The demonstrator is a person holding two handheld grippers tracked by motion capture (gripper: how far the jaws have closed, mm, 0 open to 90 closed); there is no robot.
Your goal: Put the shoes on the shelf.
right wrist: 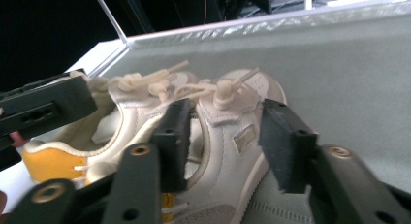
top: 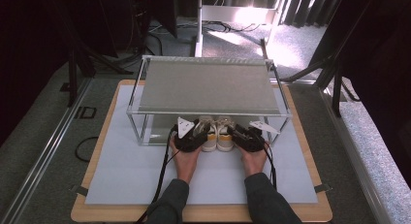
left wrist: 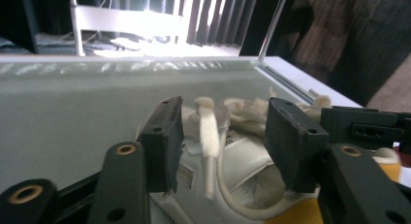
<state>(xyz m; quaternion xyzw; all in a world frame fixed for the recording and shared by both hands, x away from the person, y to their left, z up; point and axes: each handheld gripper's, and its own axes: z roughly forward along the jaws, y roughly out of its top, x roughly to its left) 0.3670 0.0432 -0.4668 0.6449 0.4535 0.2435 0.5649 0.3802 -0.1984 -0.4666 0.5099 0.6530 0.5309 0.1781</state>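
Both shoes sit on the rack's (top: 208, 86) lower shelf near the table's (top: 97, 185) front edge, my left gripper (left wrist: 224, 136) and right gripper (right wrist: 224, 136) part-open around the left shoe (left wrist: 242, 170) and right shoe (right wrist: 232, 146), so I'd back straight out without snagging laces.

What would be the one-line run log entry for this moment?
left gripper: open around left shoe | right gripper: open around right shoe | shoes: side by side, lower shelf of rack
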